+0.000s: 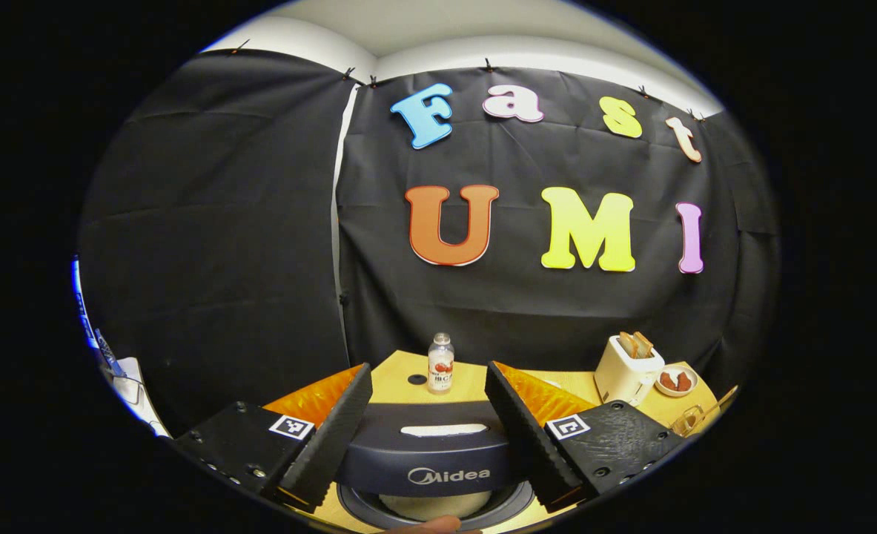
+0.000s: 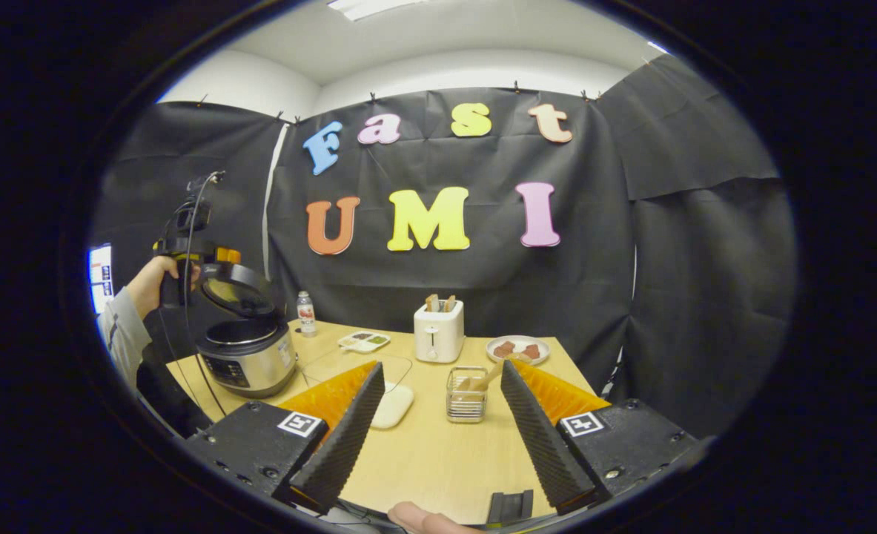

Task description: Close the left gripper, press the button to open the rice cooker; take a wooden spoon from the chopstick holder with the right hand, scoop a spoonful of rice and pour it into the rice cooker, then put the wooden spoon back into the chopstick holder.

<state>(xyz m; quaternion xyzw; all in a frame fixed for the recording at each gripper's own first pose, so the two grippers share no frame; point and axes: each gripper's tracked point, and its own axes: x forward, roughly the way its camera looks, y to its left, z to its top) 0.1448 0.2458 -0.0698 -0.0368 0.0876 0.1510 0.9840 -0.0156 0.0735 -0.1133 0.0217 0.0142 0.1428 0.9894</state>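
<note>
1. In the left gripper view, the left gripper (image 1: 429, 415) sits at the bottom of the frame with its 2 fingers spread wide, holding nothing.
2. Between and below those fingers lies the dark raised lid (image 1: 427, 456) of the rice cooker, and the rim of the pot shows at the very bottom centre.
3. Beyond the lid, in the centre of that frame, a small bottle (image 1: 440, 363) stands on the wooden table (image 1: 394, 378); a white toaster (image 1: 626, 368) and a plate (image 1: 677, 380) are at lower right.
4. In the right gripper view, the right gripper (image 2: 442, 423) is at the bottom of the frame, its fingers wide apart and empty.
5. The chopstick holder (image 2: 467, 394), a wire basket, stands on the table between those fingers, with the wooden spoon (image 2: 487, 378) leaning out of it.
6. The rice cooker (image 2: 249, 348) is at the left of this frame, lid up, with a hand (image 2: 149, 285) holding the other gripper above it.
7. A white dish (image 2: 392, 406) lies just beside the right gripper's left finger.
</note>
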